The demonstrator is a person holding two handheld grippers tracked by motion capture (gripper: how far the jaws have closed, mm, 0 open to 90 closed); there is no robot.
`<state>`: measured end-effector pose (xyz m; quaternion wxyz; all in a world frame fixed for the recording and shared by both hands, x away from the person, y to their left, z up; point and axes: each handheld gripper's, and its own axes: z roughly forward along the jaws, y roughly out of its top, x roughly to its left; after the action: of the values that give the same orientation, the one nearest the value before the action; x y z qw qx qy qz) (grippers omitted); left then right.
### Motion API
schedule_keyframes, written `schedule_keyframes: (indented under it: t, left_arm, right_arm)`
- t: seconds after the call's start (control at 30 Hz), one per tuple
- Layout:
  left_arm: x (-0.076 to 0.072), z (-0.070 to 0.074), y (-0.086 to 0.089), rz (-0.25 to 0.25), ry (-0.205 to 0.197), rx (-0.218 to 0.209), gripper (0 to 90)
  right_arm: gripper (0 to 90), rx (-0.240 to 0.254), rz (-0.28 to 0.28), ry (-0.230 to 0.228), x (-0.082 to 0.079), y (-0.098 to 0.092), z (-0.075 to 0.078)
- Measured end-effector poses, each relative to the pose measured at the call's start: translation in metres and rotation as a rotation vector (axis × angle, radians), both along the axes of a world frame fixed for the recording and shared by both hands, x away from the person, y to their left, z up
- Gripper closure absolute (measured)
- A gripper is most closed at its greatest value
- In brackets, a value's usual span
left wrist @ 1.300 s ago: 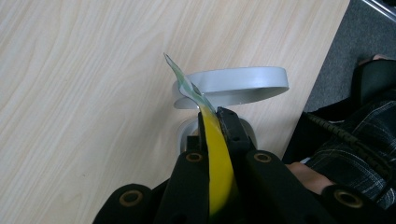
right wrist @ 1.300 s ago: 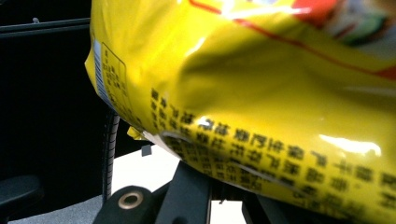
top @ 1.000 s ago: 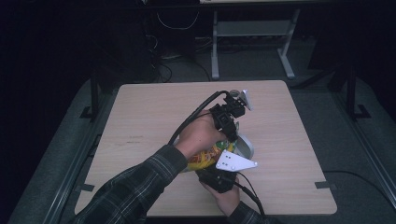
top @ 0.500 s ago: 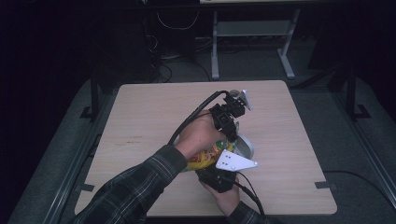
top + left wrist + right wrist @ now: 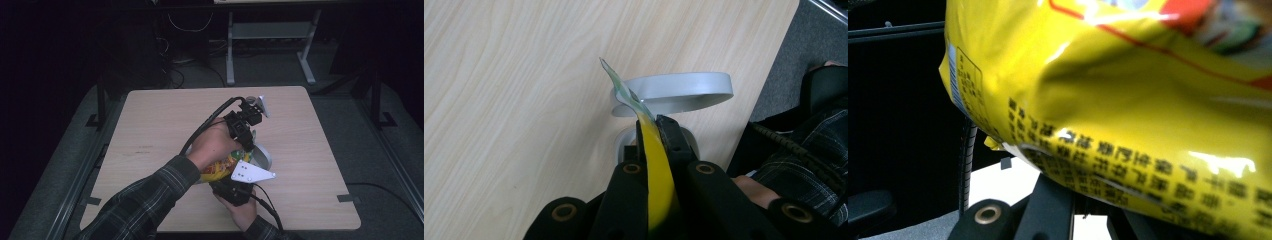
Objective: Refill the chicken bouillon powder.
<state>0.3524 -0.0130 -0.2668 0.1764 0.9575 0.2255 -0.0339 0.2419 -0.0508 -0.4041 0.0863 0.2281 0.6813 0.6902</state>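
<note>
A yellow snack bag point(image 5: 220, 167) hangs between both grippers over the table's front right part. In the left gripper view my left gripper point(image 5: 655, 125) is shut on the bag's thin top edge point(image 5: 656, 170), right above a grey bowl point(image 5: 684, 90). In the high view that gripper point(image 5: 246, 137) points down at the bowl point(image 5: 263, 157). My right gripper point(image 5: 227, 182), with its grey plate on top, sits on the near side of the bag. Its own view shows the bag's printed side point(image 5: 1128, 100) pressed close over its jaws point(image 5: 1085, 197), hiding their tips.
The wooden table point(image 5: 165, 120) is bare on its left and far parts. A plaid sleeve point(image 5: 145, 200) crosses the near left corner. Dark floor with cables and a metal stand point(image 5: 270, 35) lies beyond the far edge.
</note>
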Motion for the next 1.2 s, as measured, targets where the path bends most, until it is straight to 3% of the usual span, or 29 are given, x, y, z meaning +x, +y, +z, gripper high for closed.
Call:
schedule_keyframes:
  t: [0.63,0.93,1.2]
  left_arm:
    - [0.0,0.0,0.003,0.007,0.001,-0.014,89.9]
    - [-0.001,-0.002,0.013,0.015,0.002,-0.068,89.9]
    - [-0.006,0.0,0.027,0.022,0.003,-0.151,89.9]
  right_arm:
    - [90.0,-0.009,0.005,-0.001,0.0,0.0,0.0]
    - [90.0,-0.029,0.019,-0.001,0.0,0.004,-0.002]
    - [90.0,-0.065,0.031,-0.016,-0.002,0.006,-0.004]
